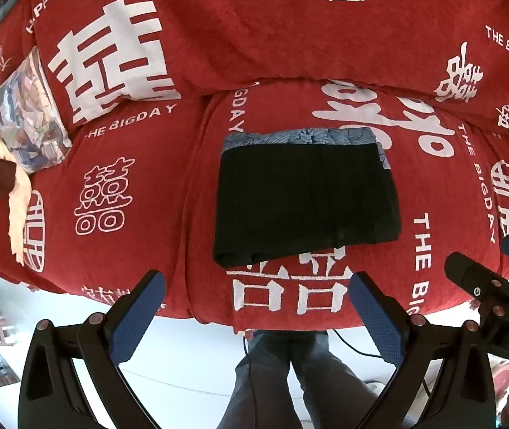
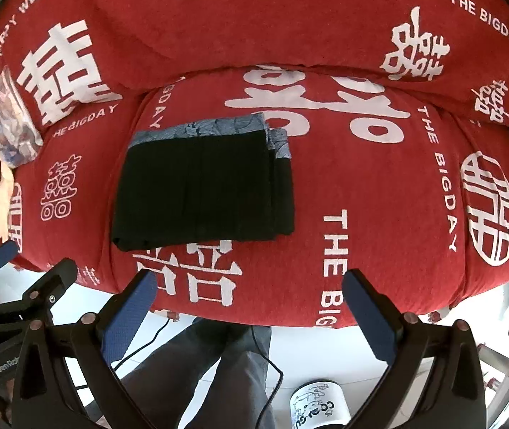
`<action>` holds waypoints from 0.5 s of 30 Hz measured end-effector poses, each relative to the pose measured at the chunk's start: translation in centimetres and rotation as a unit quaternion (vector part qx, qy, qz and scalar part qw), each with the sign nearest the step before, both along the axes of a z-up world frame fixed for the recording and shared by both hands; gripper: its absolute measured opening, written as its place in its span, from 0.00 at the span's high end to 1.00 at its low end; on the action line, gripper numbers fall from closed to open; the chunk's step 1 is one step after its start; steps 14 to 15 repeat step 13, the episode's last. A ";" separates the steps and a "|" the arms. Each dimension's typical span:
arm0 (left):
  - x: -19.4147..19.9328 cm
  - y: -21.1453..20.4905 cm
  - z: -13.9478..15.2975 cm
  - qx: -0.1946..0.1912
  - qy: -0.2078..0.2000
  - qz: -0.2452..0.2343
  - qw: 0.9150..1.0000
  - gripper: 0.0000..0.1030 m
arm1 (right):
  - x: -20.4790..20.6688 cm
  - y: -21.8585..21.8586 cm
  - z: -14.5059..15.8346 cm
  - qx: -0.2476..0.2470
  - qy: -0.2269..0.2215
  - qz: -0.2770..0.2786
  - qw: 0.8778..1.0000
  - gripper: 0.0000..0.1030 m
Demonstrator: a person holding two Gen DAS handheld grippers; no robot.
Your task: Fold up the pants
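Note:
The black pants [image 1: 306, 196] lie folded into a compact rectangle on the red sofa seat [image 1: 147, 186], with a blue patterned waistband along the far edge. They also show in the right wrist view [image 2: 200, 186]. My left gripper [image 1: 256, 293] is open and empty, held off the seat's front edge, short of the pants. My right gripper [image 2: 249, 295] is open and empty, also in front of the seat, a little right of the pants. Each gripper appears at the edge of the other's view.
The sofa wears a red cover with white characters [image 2: 361, 143]. A patterned cushion [image 1: 29, 118] and a cream cloth [image 1: 18, 207] lie at the left end. The person's legs [image 1: 290, 375] and a cable are on the white floor below. A white printed bin [image 2: 317, 405] stands on the floor.

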State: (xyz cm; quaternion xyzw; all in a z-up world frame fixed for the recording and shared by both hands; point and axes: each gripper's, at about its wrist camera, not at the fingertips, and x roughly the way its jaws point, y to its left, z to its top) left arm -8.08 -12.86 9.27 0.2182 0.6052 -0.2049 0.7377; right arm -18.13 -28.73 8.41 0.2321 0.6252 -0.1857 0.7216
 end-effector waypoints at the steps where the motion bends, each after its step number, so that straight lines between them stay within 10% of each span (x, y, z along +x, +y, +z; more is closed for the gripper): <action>1: 0.0 0.1 0.0 0.000 0.000 0.001 1.000 0.00 | 0.0 0.1 0.0 -0.001 0.000 0.001 1.000 0.00; 15: 0.1 0.6 0.3 -0.012 -0.001 0.006 1.000 0.00 | -0.2 0.4 0.2 -0.001 -0.001 -0.003 1.000 0.00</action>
